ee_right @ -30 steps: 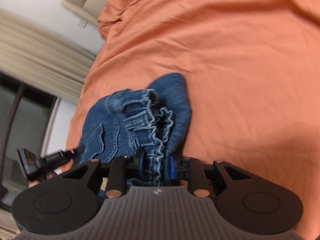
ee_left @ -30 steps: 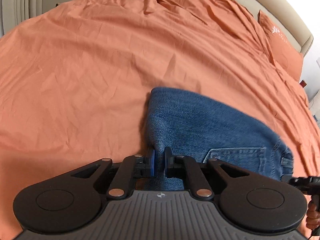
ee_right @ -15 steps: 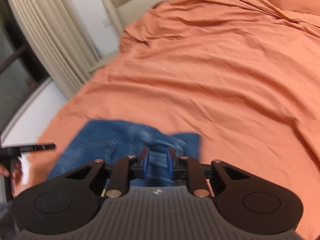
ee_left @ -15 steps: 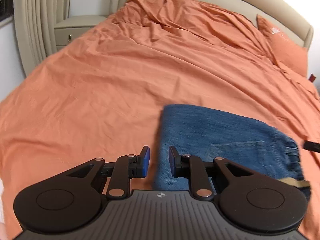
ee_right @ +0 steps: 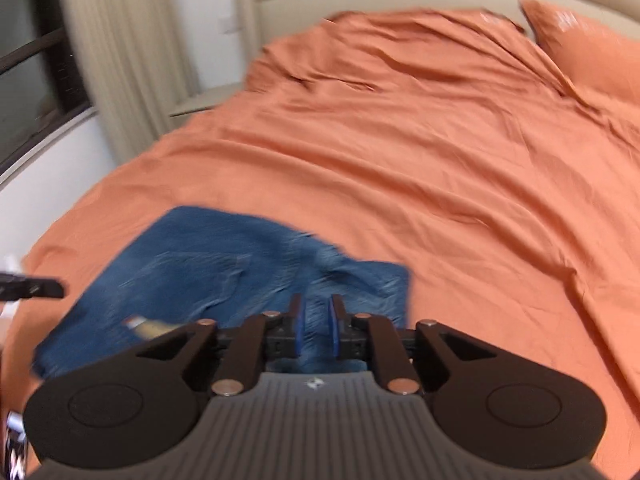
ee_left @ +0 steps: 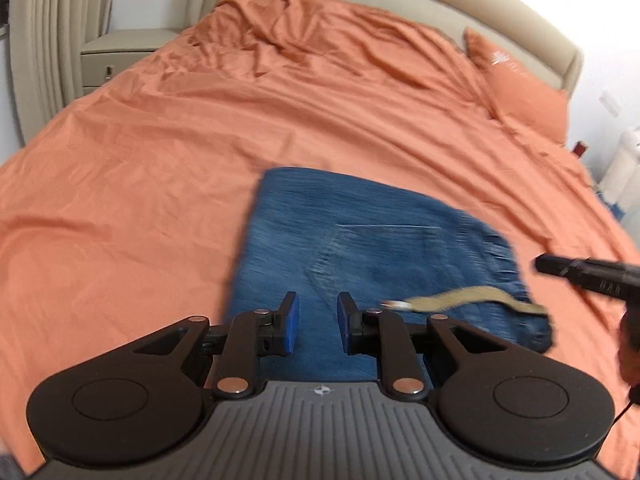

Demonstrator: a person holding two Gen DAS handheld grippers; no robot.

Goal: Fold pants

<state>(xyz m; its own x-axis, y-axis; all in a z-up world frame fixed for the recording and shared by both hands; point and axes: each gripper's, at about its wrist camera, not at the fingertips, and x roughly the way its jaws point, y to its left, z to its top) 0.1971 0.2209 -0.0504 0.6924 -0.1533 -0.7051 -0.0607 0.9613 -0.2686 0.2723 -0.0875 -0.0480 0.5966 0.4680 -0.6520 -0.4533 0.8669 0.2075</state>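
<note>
- The pants lie folded into a compact blue denim block on the orange bedspread, near the foot of the bed, back pocket facing up.
- My left gripper has its jaws parted with a clear gap; nothing sits between the blue pads, and denim shows beyond them.
- My right gripper has its jaws set narrower. Denim shows in the gap, but the blur keeps me from telling whether the pads are pinching cloth or merely hovering over it.
- A tan strip, possibly a belt or label, trails across the right edge of the block; I cannot identify it.
- Judgement: the fold looks essentially made, and the step in hand is letting go and clearing away.
- To do it well, I would open the right jaws fully before lifting, then draw both tools straight up and back so no layer drags.
- I would check that the near right corner lies flat, as it looks ruffled.
</note>
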